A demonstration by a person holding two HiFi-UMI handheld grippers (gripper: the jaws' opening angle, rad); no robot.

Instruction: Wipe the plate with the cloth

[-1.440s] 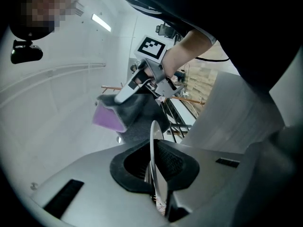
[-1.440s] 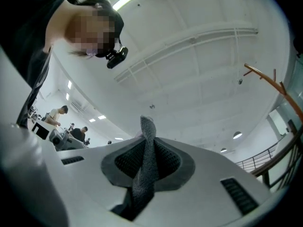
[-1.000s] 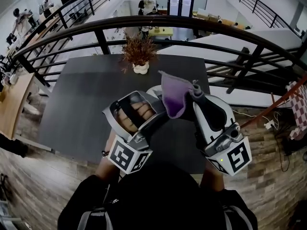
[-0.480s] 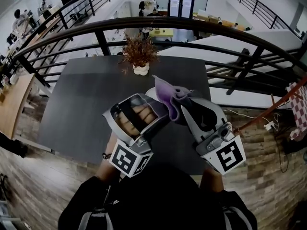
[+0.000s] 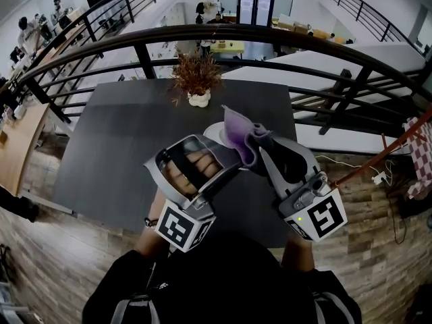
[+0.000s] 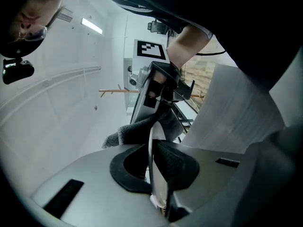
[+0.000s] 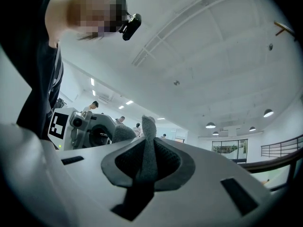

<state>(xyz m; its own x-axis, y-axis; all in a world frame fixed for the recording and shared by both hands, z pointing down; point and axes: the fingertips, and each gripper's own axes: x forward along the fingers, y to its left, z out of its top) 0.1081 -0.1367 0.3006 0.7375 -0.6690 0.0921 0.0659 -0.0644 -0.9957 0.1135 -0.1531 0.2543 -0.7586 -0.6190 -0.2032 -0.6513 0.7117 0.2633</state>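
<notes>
Left of centre in the head view, the left gripper [image 5: 226, 159] is clamped on the rim of a thin white round plate [image 5: 213, 133], which it holds up above the dark rectangular table [image 5: 115, 147]. In the left gripper view the plate [image 6: 151, 138] stands edge-on between the closed pads of the left gripper [image 6: 152, 161]. It looks stiff, smooth and probably slippery. It would likely break if dropped, and with only the rim pinched, a hard push could lever it loose.

Just right of the plate, the soft purple fleece cloth [image 5: 237, 130] lies against the plate's upper edge. It is bunched in the right gripper [image 5: 260, 150]. In the right gripper view its pads are shut on a grey-looking fold of the cloth [image 7: 148, 138] at the right gripper [image 7: 147, 167]. The cloth appears light and limp, so it is best held near one edge, leaving a loose flap for wiping, and pressed only gently.
</notes>
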